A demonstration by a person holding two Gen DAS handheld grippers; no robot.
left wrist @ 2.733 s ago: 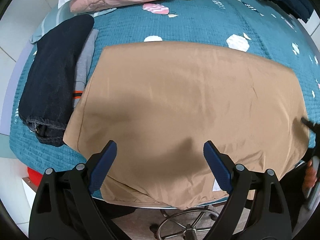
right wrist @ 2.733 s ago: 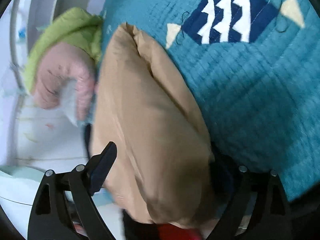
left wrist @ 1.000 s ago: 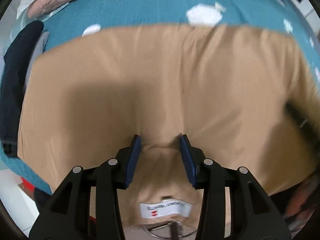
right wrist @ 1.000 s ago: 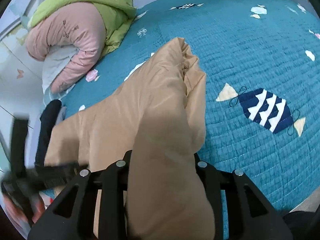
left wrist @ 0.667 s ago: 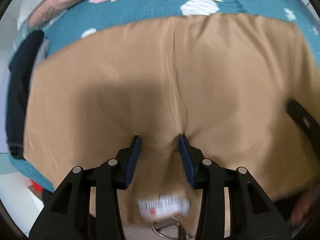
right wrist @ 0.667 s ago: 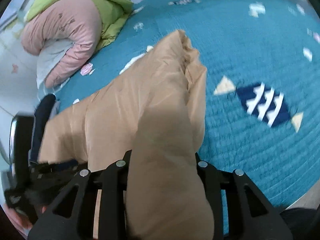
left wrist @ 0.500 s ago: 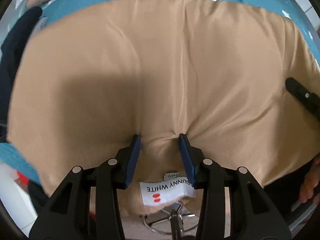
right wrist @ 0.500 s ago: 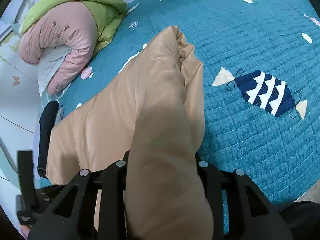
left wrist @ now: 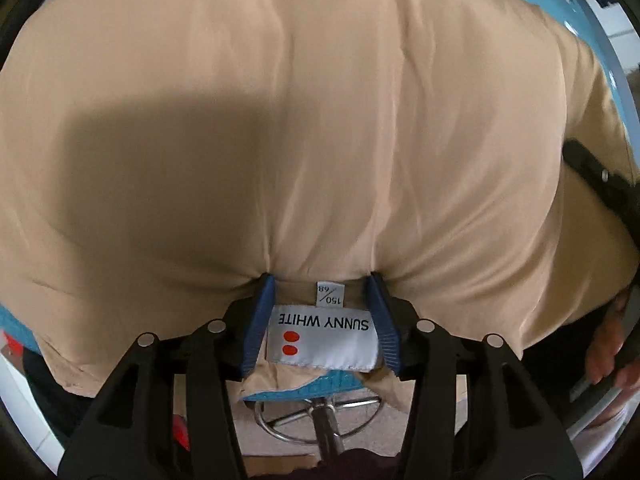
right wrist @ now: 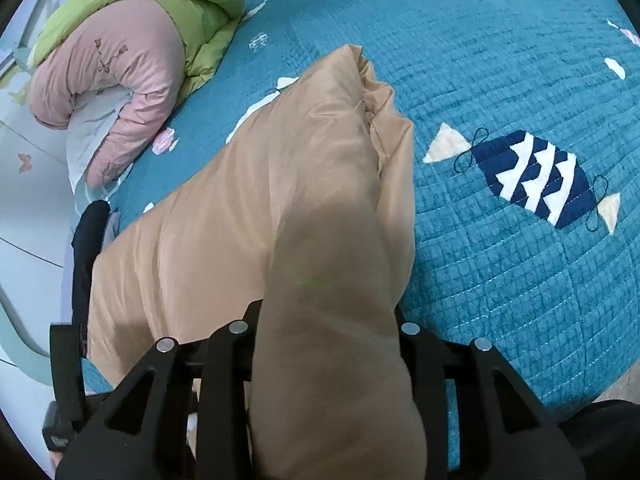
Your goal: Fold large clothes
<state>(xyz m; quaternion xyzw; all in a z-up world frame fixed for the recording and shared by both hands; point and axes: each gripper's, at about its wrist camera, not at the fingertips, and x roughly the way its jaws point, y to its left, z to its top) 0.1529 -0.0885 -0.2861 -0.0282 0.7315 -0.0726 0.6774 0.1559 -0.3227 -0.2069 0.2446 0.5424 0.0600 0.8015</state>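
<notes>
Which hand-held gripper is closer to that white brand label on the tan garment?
Left. The left hand-held gripper straddles the label; the right hand-held gripper grips the tan garment elsewhere.

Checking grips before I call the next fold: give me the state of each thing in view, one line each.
Tan garment: spread over the bed, near edge lifted, gripped in two places.
Left gripper: shut on the garment at the neck label.
Right gripper: shut on bunched garment, fingertips hidden by cloth.
Pink and green jacket: unfolded heap on the teal quilt.
</notes>
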